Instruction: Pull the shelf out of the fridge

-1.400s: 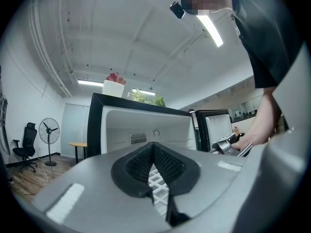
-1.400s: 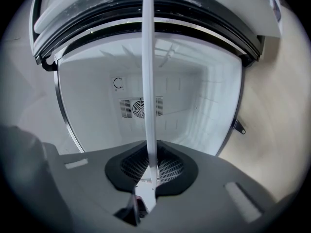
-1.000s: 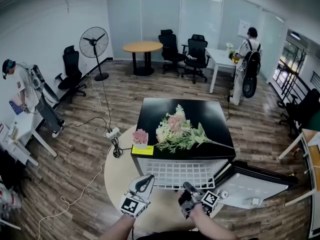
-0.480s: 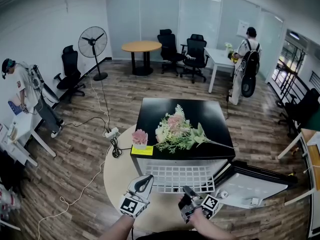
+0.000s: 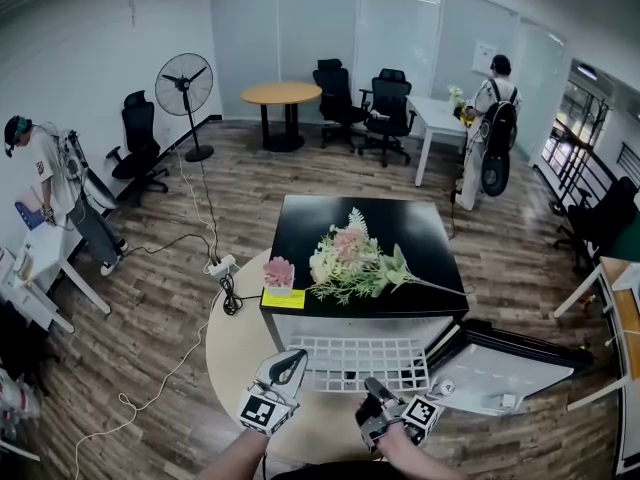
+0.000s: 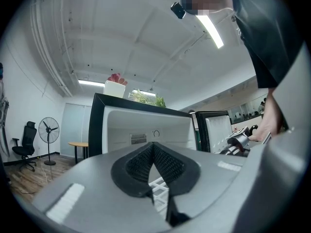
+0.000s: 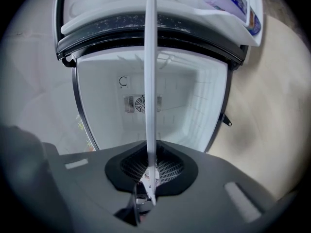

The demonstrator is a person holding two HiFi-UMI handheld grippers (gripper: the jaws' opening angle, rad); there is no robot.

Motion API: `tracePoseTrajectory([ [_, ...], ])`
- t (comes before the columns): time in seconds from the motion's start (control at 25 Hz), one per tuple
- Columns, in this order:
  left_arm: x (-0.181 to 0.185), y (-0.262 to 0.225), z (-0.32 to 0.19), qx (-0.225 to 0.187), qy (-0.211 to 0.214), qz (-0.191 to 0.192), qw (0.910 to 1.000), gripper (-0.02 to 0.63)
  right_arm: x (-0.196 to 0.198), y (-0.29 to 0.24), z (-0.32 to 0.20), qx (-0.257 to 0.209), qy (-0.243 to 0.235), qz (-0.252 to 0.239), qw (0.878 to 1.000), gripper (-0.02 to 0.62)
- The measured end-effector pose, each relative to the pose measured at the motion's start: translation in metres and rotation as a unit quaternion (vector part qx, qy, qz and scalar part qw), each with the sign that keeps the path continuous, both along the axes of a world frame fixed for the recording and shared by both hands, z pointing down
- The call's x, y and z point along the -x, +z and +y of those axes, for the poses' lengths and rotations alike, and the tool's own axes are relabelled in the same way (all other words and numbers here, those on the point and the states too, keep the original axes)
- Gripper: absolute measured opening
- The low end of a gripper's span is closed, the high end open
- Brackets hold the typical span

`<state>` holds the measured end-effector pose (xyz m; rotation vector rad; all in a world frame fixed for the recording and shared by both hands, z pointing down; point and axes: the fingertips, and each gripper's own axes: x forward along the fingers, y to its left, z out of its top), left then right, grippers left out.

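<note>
A small black fridge (image 5: 365,230) stands with its door (image 5: 510,373) swung open to the right. Its white wire shelf (image 5: 352,360) sticks out of the front toward me. My right gripper (image 5: 373,382) is shut on the shelf's front edge. In the right gripper view the shelf (image 7: 150,72) shows edge-on as a thin white strip, running from between the pads (image 7: 165,169) into the white fridge interior (image 7: 194,106). My left gripper (image 5: 296,356) hovers at the shelf's front left corner. Its jaws (image 6: 153,147) are shut with nothing in them.
A bunch of flowers (image 5: 350,263) and a small pink potted plant (image 5: 280,273) lie on the fridge top. A can (image 7: 228,1) sits in the door rack. The fridge stands on a round beige mat (image 5: 235,363). A cable and power strip (image 5: 225,266) lie to the left. People stand far left (image 5: 45,183) and back right (image 5: 495,98).
My right gripper has drawn back a little toward me, and the shelf has slid slightly further out of the fridge. The left gripper has barely moved.
</note>
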<state>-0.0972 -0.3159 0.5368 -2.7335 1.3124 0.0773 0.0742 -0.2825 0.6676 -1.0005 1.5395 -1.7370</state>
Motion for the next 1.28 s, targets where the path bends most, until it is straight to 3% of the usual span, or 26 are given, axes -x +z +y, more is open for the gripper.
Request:
tracePoseTrajectory([
  [0.4, -0.005, -0.002, 0.006, -0.006, 0.010, 0.000, 0.9999, 0.000, 0.002, -0.006, 0.024, 0.001, -0.013, 0.022, 1.000, 0.035],
  [0.64, -0.012, -0.003, 0.008, -0.010, 0.020, 0.002, 0.9998, 0.000, -0.001, -0.010, 0.033, -0.013, -0.034, 0.078, 0.996, 0.035],
  [0.8, -0.014, -0.004, 0.008, -0.008, 0.019, 0.003, 0.9998, 0.000, 0.002, -0.017, 0.036, -0.049, -0.060, 0.128, 0.989, 0.035],
  [1.04, -0.018, -0.002, 0.007, -0.006, 0.028, 0.005, 0.9996, 0.000, -0.002, -0.022, 0.040, -0.097, -0.090, 0.264, 0.956, 0.035],
  [1.28, -0.021, 0.000, 0.006, -0.005, 0.032, 0.006, 0.9994, 0.000, -0.010, -0.029, 0.040, -0.135, -0.102, 0.395, 0.903, 0.035],
])
